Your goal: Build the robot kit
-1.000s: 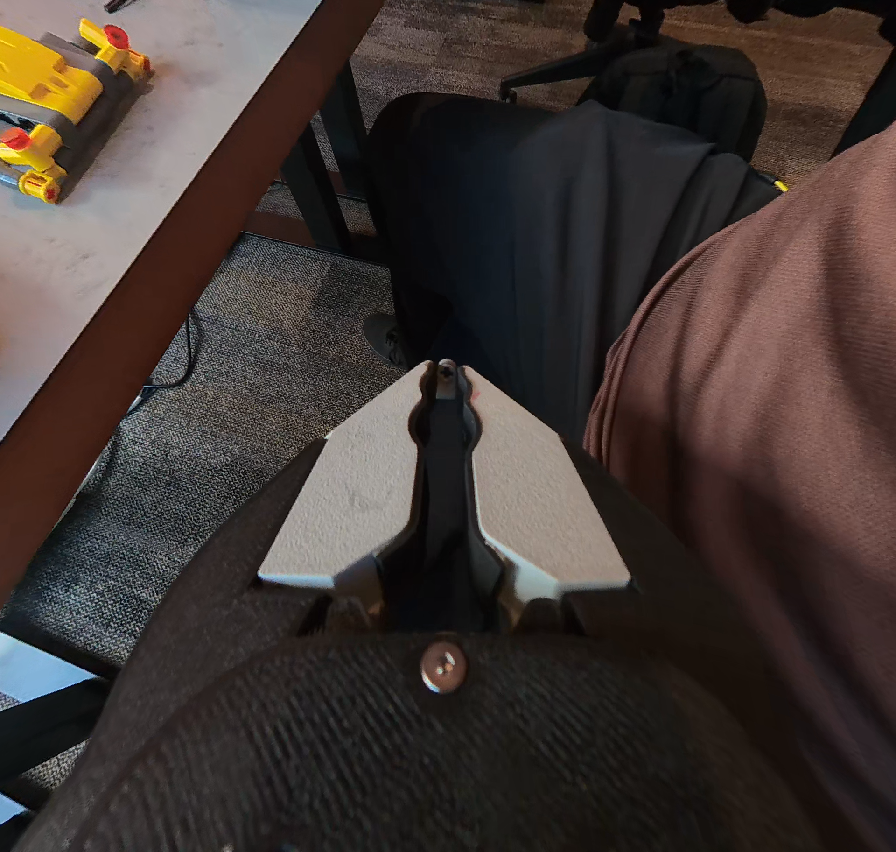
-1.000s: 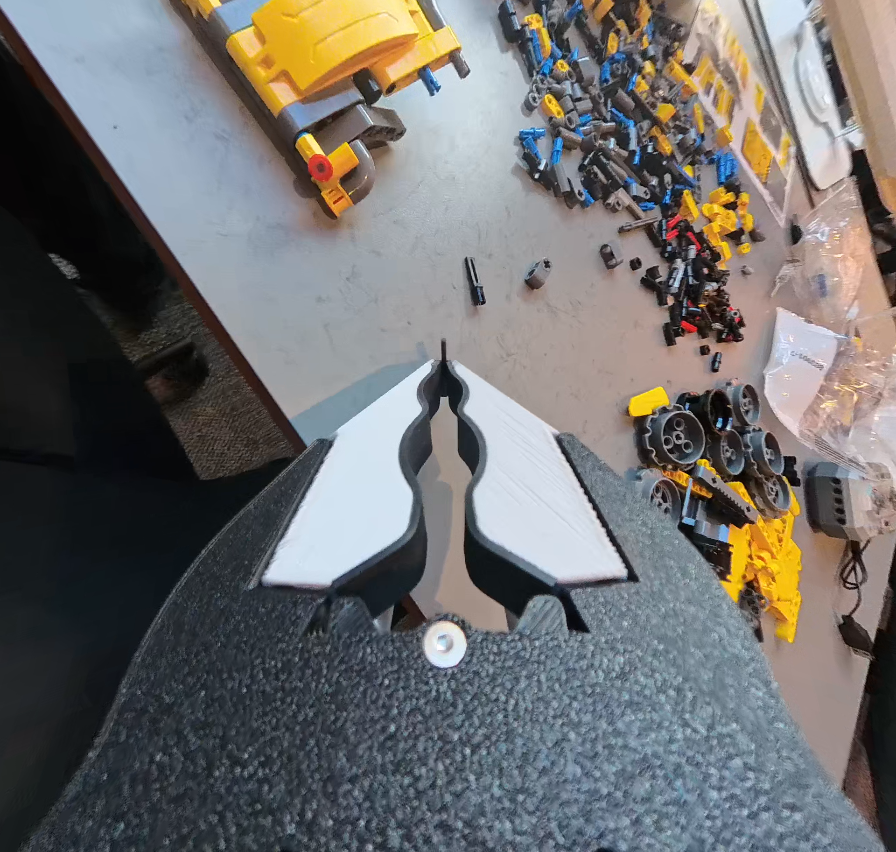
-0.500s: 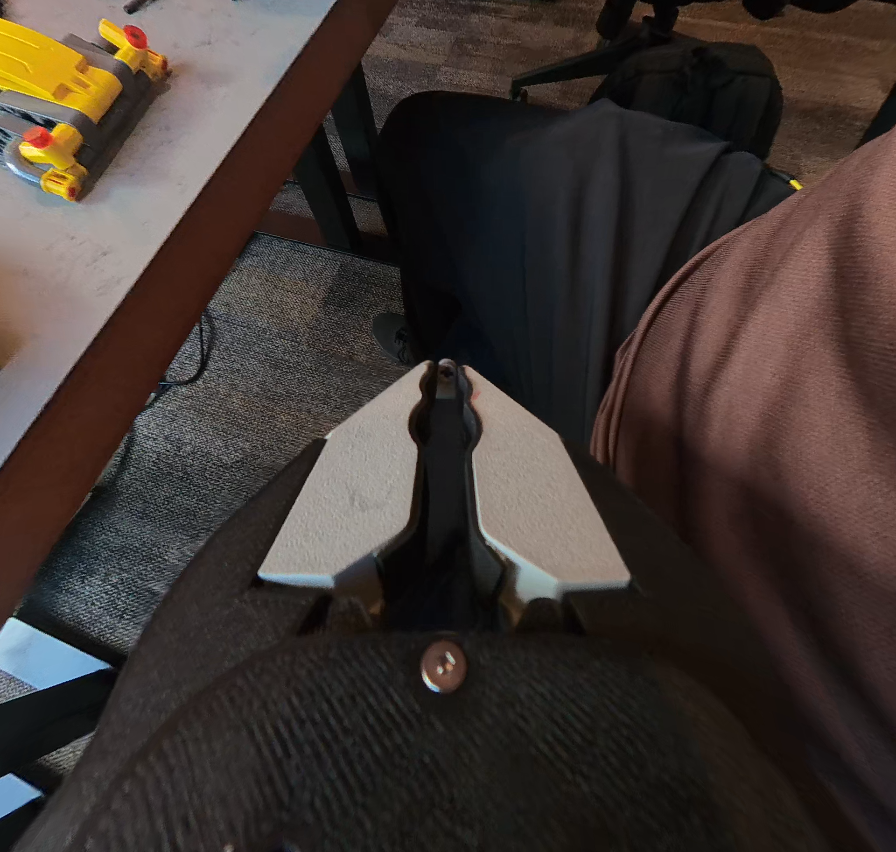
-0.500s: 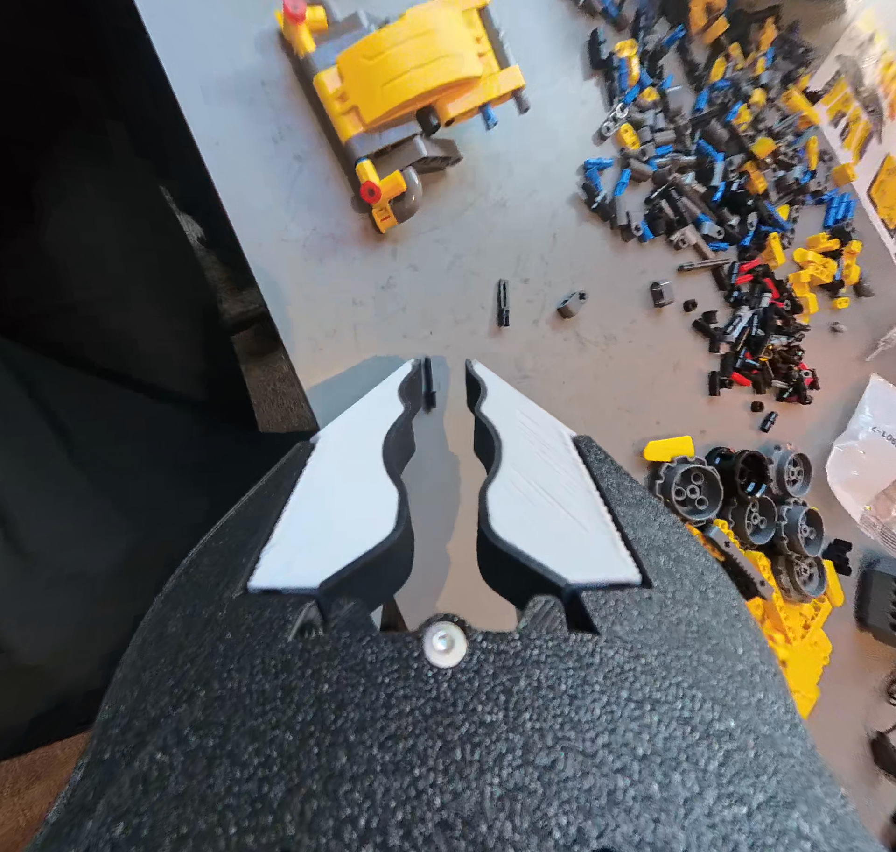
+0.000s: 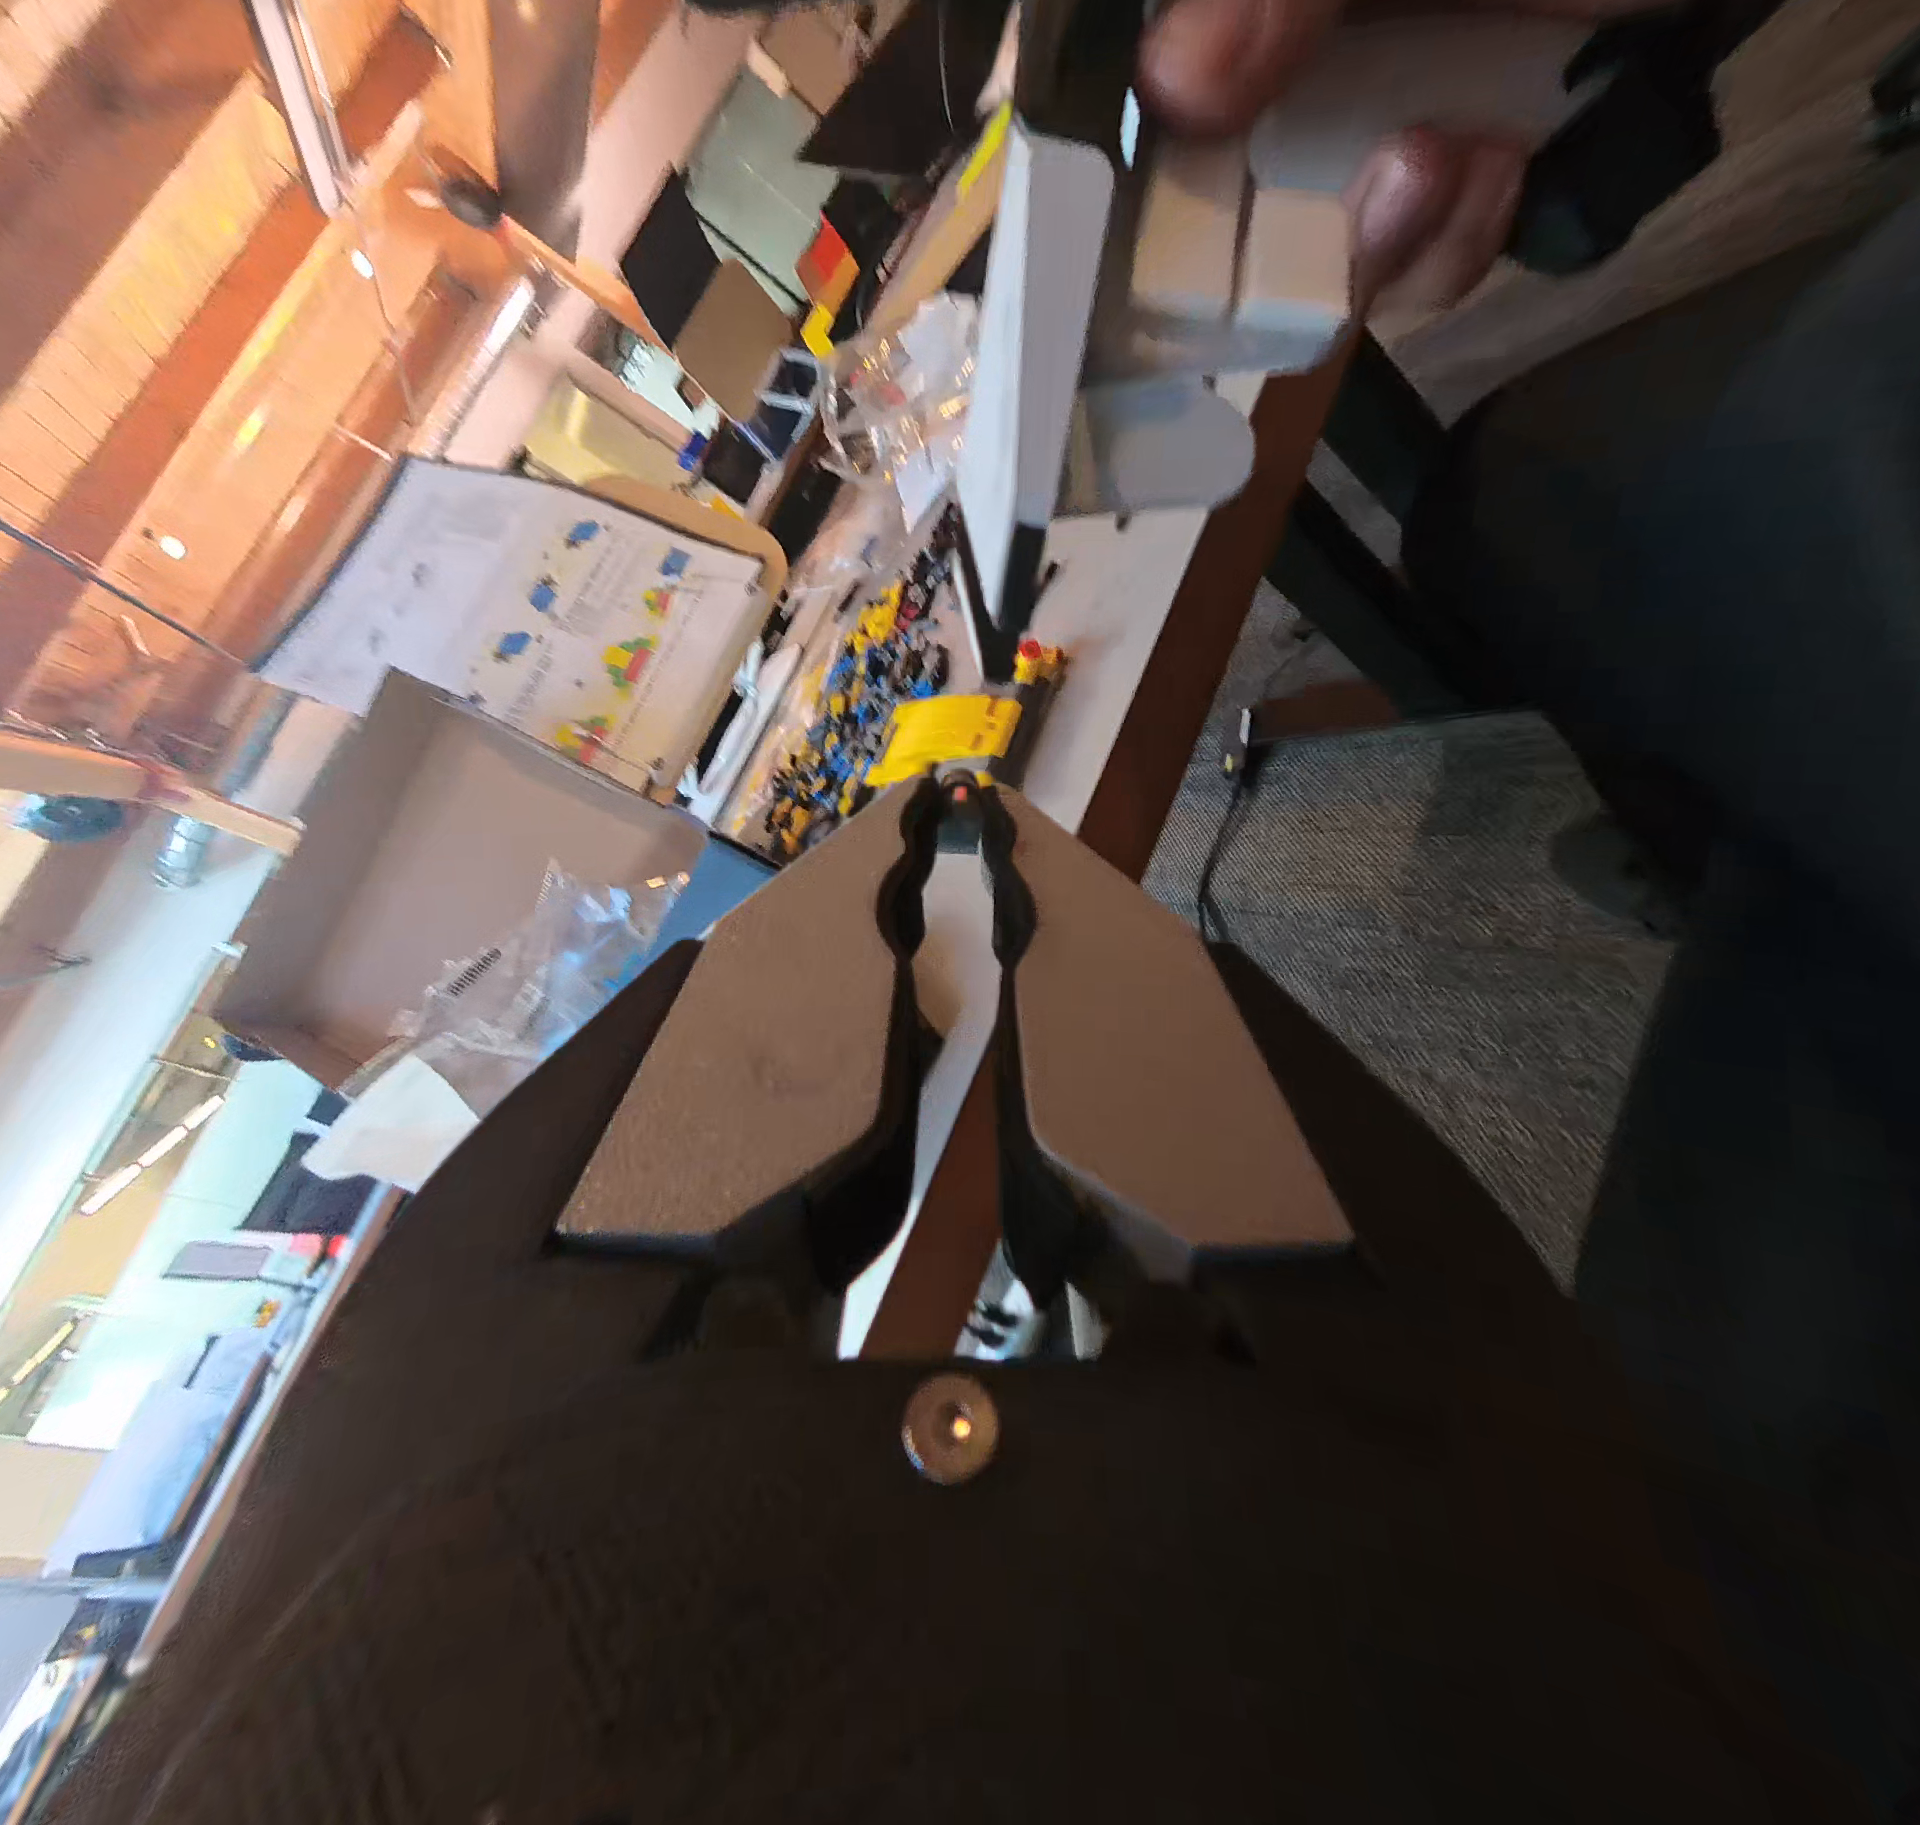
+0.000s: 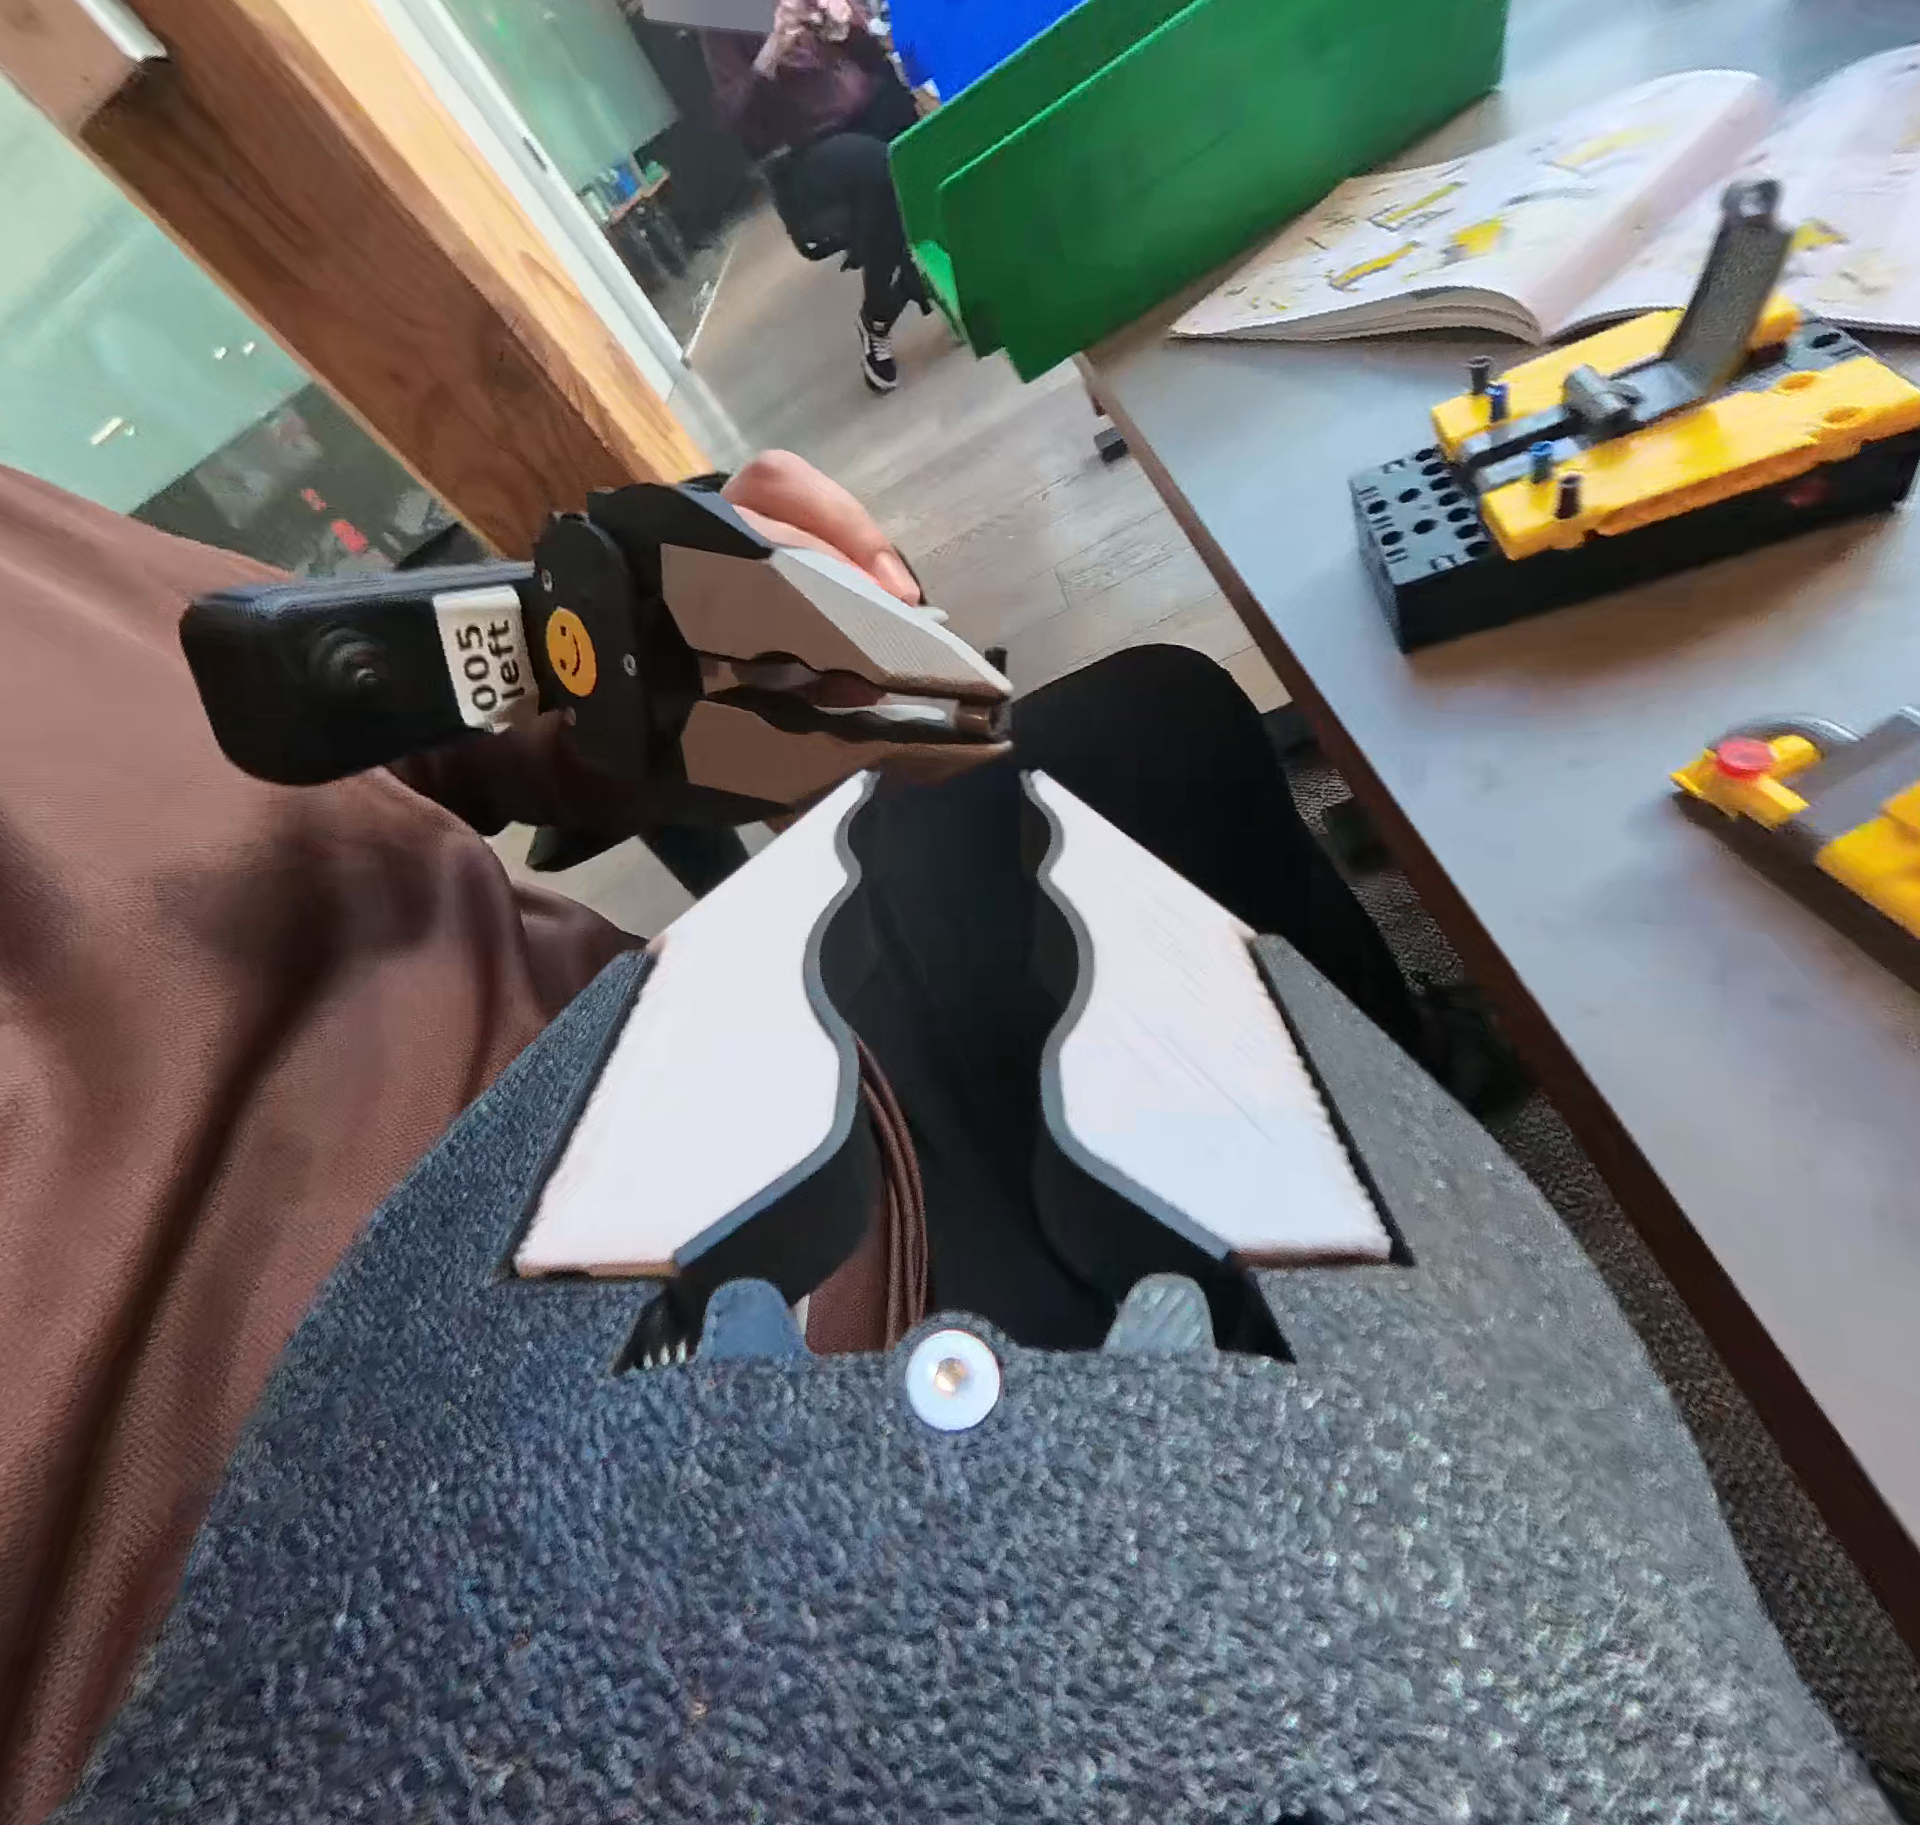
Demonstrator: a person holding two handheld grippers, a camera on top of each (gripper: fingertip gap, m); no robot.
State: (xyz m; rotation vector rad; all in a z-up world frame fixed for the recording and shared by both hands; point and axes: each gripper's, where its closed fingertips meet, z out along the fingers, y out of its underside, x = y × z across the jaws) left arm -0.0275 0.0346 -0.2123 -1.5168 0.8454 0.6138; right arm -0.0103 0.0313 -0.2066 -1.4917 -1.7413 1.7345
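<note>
The right gripper [image 6: 951, 788] is held over the person's lap, off the near edge of the grey table [image 6: 1538, 736], its jaws wide apart and holding nothing. Just beyond its tips the left gripper [image 6: 992, 710] lies crosswise, jaws nearly together on a small black pin [image 6: 997, 655] that juts at the tip; in its own blurred view a narrow gap shows between its jaws. To the right of the right jaws, on the table, stand a yellow and black brick assembly [image 6: 1652, 466], a yellow and grey brick assembly [image 6: 1829, 819], an open instruction booklet [image 6: 1538, 206] and green bins [image 6: 1195, 113].
</note>
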